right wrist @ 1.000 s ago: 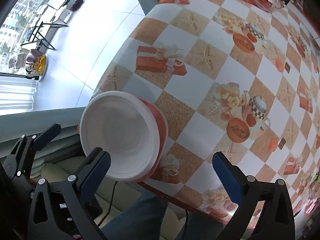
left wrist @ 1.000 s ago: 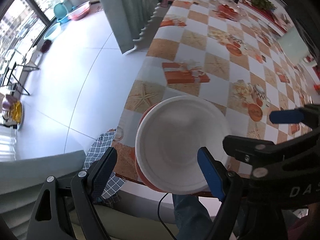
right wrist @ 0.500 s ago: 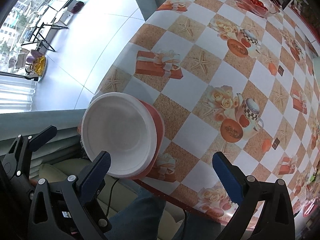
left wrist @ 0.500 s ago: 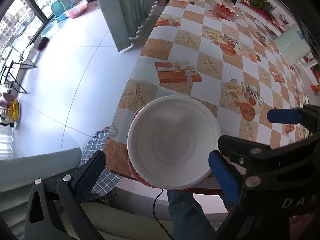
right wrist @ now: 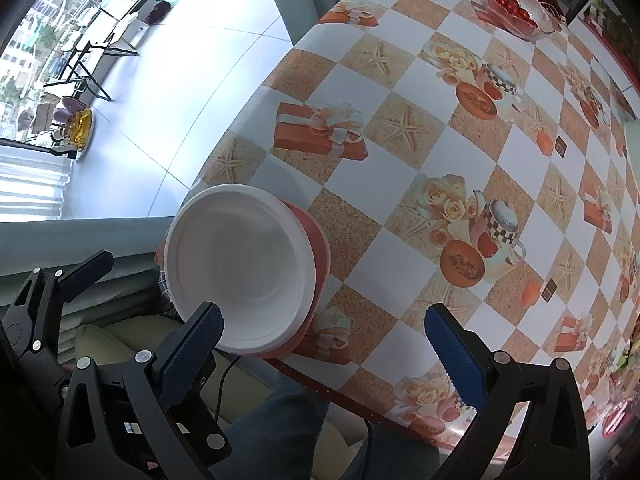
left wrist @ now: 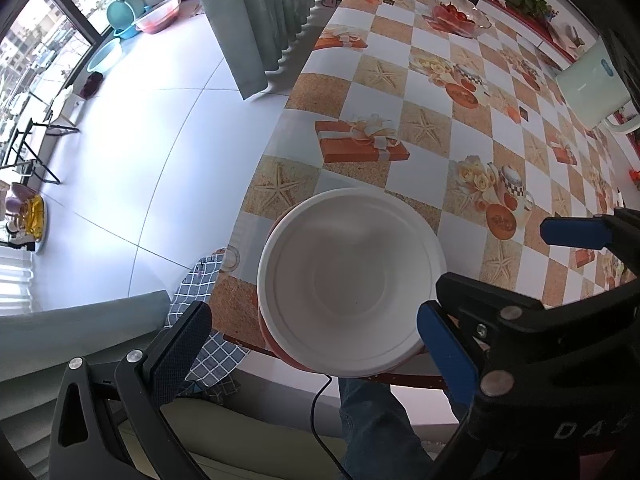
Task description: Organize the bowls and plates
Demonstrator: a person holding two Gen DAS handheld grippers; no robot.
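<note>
Jaws of both the left gripper [left wrist: 312, 340] and right gripper [right wrist: 324, 340] stand spread, empty, since the white bowl [left wrist: 352, 280] rests nested on the red plate [right wrist: 318, 248]

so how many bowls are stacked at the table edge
2: a white bowl nested on top, and a red bowl under it, only its rim showing. Thinner pieces between or beneath them could be hidden.

White bowl [left wrist: 352, 280] nested in red-orange bowl [right wrist: 320, 248] at tablecloth's [left wrist: 432, 92] near edge; cloth checked tan & white (starfish, gift-box, teacup prints).
</note>
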